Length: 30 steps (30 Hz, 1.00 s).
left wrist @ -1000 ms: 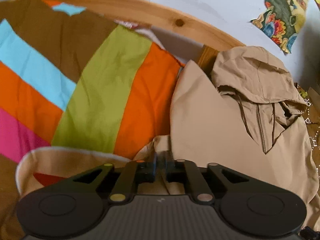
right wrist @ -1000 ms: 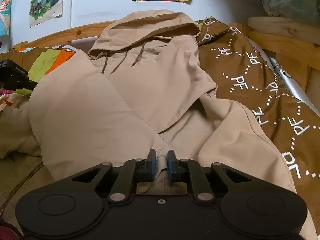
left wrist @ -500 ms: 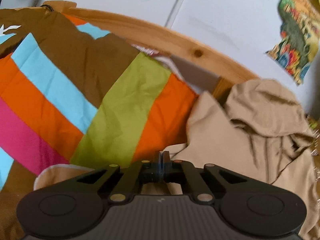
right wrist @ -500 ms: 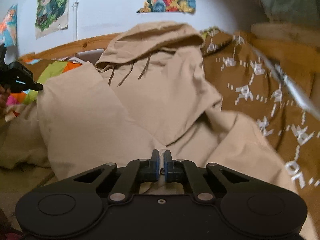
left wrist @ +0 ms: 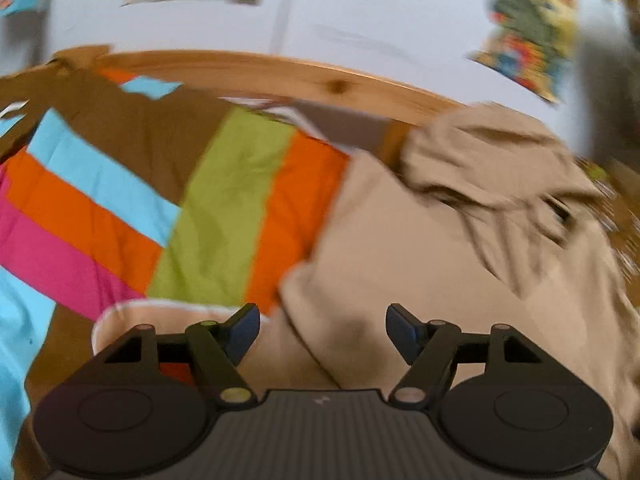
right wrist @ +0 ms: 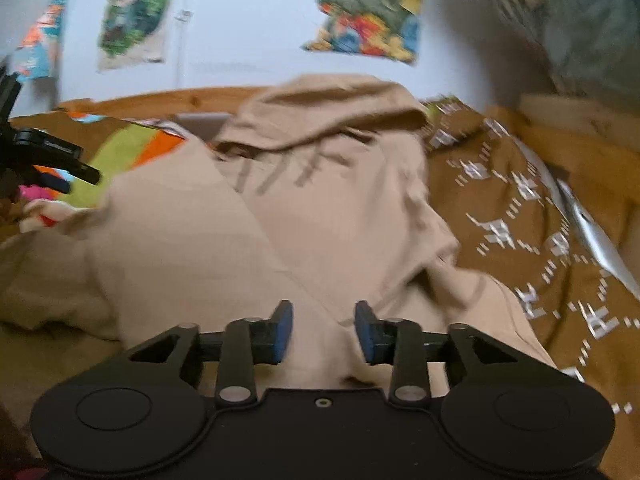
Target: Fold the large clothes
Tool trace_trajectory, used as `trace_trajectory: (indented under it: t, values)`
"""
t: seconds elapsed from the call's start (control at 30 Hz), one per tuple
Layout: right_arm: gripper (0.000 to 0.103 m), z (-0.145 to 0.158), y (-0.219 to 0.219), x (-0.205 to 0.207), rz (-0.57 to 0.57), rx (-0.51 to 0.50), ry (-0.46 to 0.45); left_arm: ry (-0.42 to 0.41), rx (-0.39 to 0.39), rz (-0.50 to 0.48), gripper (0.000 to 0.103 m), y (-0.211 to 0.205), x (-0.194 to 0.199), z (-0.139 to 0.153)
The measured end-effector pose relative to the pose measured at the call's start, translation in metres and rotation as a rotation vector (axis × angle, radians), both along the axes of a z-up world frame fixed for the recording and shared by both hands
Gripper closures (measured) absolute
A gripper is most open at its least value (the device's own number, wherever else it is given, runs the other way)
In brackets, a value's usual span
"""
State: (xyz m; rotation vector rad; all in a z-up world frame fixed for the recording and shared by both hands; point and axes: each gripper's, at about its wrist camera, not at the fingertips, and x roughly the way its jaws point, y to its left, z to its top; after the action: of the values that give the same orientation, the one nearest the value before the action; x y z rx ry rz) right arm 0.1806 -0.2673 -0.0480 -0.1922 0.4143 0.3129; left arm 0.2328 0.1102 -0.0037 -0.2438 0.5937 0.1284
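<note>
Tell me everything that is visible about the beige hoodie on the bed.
The beige hoodie is of soft, matte cloth and lies rumpled on the bed, hood toward the wooden headboard, dark drawstrings hanging below it. A large flap is folded across its front. It rests partly on the striped blanket and the brown patterned cover. The left gripper and right gripper hover over its near edge, jaws open, holding nothing.

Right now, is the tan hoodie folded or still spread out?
Partly folded: one side of the hoodie lies over its front, hood still up top.
</note>
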Motion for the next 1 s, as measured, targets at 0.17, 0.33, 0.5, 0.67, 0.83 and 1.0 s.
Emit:
trace_trajectory:
  t: [0.17,0.33,0.5,0.67,0.83,1.0]
  values:
    - [0.047,-0.004,0.015,-0.007,0.109,-0.055,0.007,0.034,0.069,-0.220,0.026,-0.052,-0.032,-0.009]
    - [0.044,-0.027,0.024,0.002,0.089,-0.168,0.108,0.227,0.281,-0.236,0.031,-0.088,-0.027,-0.051]
    - [0.029,-0.020,0.027,-0.005,0.077,-0.185,0.079,0.212,0.288,-0.214,0.023,-0.095,-0.036,-0.042]
    - [0.015,0.006,0.017,-0.015,0.030,-0.092,0.060,0.187,0.254,-0.193,0.013,-0.094,-0.048,-0.005]
    - [0.001,0.036,0.006,-0.025,-0.023,0.013,-0.008,0.178,0.318,-0.256,0.006,-0.093,-0.055,0.053]
    - [0.001,0.045,-0.001,-0.025,-0.055,0.037,-0.049,0.227,0.428,-0.316,0.001,-0.096,-0.048,0.110]
